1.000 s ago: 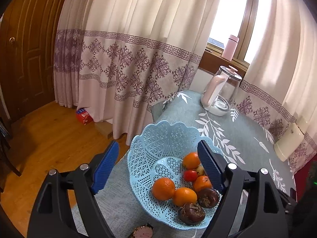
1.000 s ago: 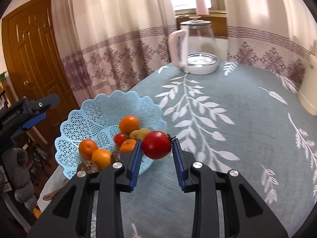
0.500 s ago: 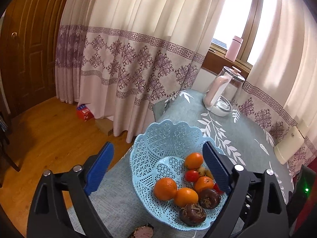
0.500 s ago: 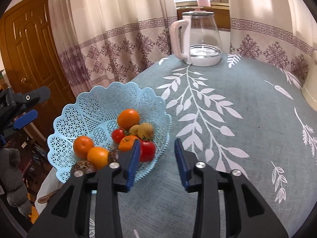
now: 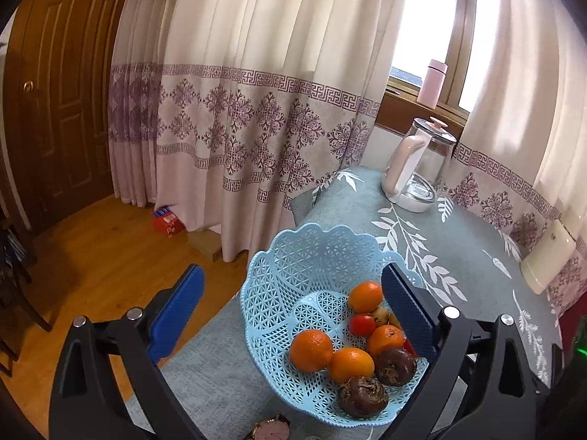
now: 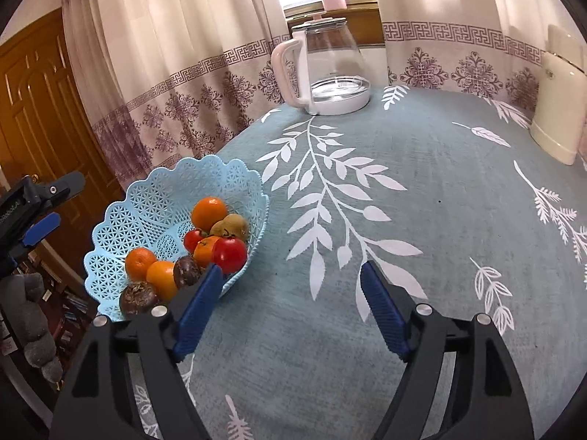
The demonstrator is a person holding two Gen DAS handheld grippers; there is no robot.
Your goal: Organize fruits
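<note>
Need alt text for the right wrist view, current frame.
The right gripper hangs open and empty over a teal leaf-print tablecloth, just right of a light blue lattice basket holding oranges, tomatoes, kiwis and two dark fruits. A glass kettle with a pink handle stands at the far edge before patterned curtains.

Blue basket (image 6: pixel 154 198), red tomato (image 6: pixel 230 255) inside

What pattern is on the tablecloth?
White leaf sprigs on a teal tablecloth; clearest in the right wrist view.

Daylit window (image 5: pixel 422 29) behind patterned curtains (image 5: pixel 256 91), a brown wooden door (image 5: pixel 62 84), orange wood floor (image 5: pixel 91 256)
</note>
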